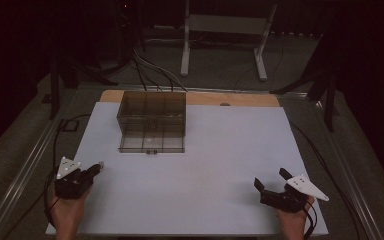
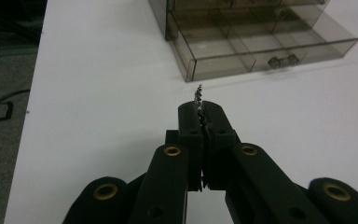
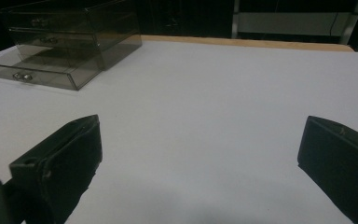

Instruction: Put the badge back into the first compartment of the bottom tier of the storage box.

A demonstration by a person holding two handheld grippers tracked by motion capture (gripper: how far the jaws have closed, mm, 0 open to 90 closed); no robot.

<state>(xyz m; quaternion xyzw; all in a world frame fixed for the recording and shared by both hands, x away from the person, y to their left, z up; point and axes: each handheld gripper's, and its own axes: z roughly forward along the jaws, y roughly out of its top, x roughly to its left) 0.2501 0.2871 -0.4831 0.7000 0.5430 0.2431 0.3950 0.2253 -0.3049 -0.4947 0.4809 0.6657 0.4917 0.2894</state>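
A smoky see-through drawer box [image 1: 152,112] stands at the back left of the white table; its bottom drawer [image 1: 151,145] is pulled out toward me. In the left gripper view the open drawer [image 2: 261,49] shows dividers and a small metal handle. My left gripper [image 1: 99,166] rests near the table's front left, shut on a small silvery metal piece [image 2: 198,95] that sticks up out of the jaw tips [image 2: 203,112]. My right gripper [image 1: 270,178] sits at the front right, jaws wide apart with nothing between them [image 3: 200,135]. The drawer box [image 3: 70,42] lies far to its left.
The white table top [image 1: 220,150] has a wooden strip [image 1: 240,98] along its back edge. Cables [image 1: 55,150] trail off the left side, and another cable runs along the right. A white metal stand [image 1: 225,30] is on the floor behind the table.
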